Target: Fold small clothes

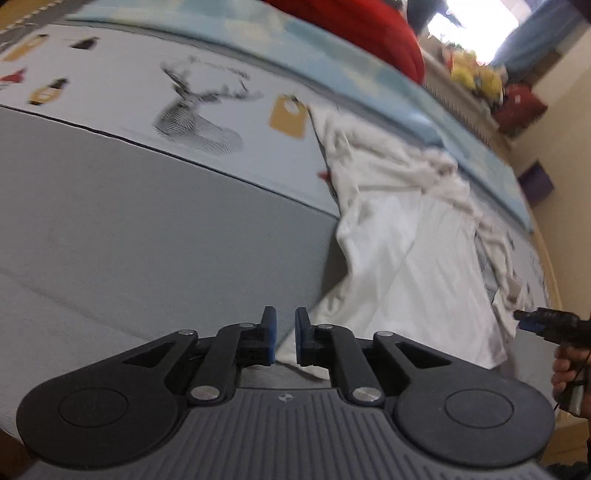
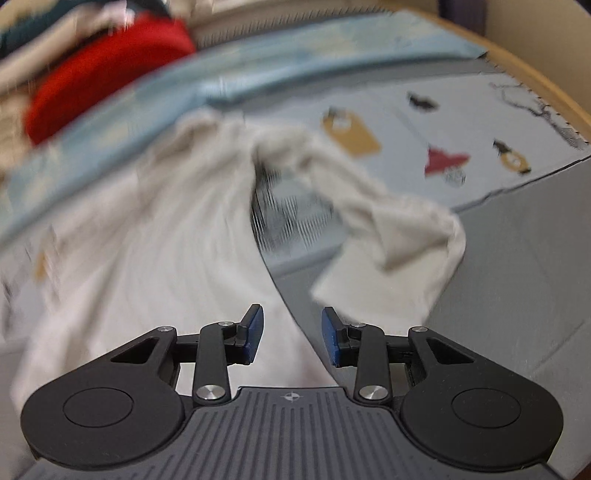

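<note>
A white garment [image 1: 413,236] lies crumpled on the bed; it also shows in the right wrist view [image 2: 155,236], blurred, with a sleeve [image 2: 406,254] lying out to the right. My left gripper [image 1: 285,334] hangs just above the garment's near left edge, its blue pads a narrow gap apart and nothing between them. My right gripper [image 2: 291,338] is open over the garment's edge and empty. It also shows at the right edge of the left wrist view [image 1: 524,317], at the garment's far corner.
The bed has a grey sheet [image 1: 129,236] and a light blue printed cover [image 1: 122,92] with a deer drawing. A red cushion [image 1: 369,29] and a blue blanket [image 1: 332,59] lie at the back. A cream wall [image 1: 565,155] is at the right.
</note>
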Demonstrator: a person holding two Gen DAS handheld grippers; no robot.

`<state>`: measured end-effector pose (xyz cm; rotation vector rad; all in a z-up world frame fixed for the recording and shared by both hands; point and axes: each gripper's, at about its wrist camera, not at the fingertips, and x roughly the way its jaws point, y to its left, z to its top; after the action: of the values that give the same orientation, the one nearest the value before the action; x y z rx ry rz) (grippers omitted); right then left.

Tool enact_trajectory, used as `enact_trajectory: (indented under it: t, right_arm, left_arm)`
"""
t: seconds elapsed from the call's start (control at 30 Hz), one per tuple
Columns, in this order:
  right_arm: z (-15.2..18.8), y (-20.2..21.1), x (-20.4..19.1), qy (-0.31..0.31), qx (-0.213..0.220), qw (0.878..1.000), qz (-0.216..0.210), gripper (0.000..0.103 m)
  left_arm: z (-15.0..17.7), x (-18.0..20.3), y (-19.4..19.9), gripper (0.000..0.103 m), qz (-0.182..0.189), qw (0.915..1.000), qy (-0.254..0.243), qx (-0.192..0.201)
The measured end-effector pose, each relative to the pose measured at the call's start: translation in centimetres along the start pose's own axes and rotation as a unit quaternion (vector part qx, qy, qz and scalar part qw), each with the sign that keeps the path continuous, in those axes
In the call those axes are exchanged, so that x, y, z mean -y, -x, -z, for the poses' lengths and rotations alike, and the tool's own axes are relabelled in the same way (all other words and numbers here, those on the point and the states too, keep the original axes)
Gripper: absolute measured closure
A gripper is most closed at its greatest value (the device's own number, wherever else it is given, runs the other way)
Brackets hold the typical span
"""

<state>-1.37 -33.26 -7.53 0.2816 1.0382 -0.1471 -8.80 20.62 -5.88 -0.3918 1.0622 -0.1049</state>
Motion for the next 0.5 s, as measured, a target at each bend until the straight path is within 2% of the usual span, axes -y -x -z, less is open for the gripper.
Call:
enact_trajectory:
  t: [0.03, 0.13, 0.2, 0.3, 0.37, 0.4, 0.43, 0.47, 0.5]
  right_arm:
    - [0.7, -1.0, -0.2, 0.015, -0.013, 1.0, 0.009, 0.066]
    - [2.7, -3.6, -0.3, 0.051, -0.043, 0.997, 0.035, 0.066]
    - [3.8, -4.8, -0.1, 0.07, -0.058, 0.995, 0.042, 0.066]
    - [4.5, -5.1, -0.5, 0.089, -0.041, 0.994, 0.047, 0.068]
    - [4.8, -4.7, -0.9, 0.103, -0.034, 0.994, 0.032, 0.1]
    - [4.9, -4.3, -1.0, 0.102, -0.036, 0.994, 0.018, 0.1]
    - [4.9, -3.9, -1.0, 0.099, -0.036, 0.994, 0.01, 0.1]
    - [4.7, -3.4, -0.9, 0.098, -0.038, 0.994, 0.008, 0.1]
    - [4.3, -2.4, -0.9, 0.096, -0.036, 0.995, 0.005, 0.1]
  left_arm:
    - [-0.4, 0.8, -0.7, 0.076, 0.003, 0.9999, -0.011, -0.007]
    - [-0.7, 2.9, -3.1, 0.058, 0.002, 0.9989, -0.042, -0.021]
    - [-0.3, 3.7, -4.8, 0.05, -0.007, 0.9977, -0.06, -0.029]
    - [-0.3, 4.7, -7.3, 0.049, -0.024, 0.9956, -0.08, -0.042]
    - [-0.2, 5.1, -8.3, 0.051, -0.039, 0.9939, -0.092, -0.045]
    - [-0.2, 5.2, -8.6, 0.062, -0.045, 0.9931, -0.098, -0.046]
    - [-0.2, 5.1, -8.8, 0.089, -0.044, 0.9925, -0.104, -0.048]
    - [-0.3, 5.1, -8.8, 0.097, -0.04, 0.992, -0.109, -0.049]
    - [-0.3, 5.0, -8.3, 0.097, -0.038, 0.9923, -0.111, -0.04]
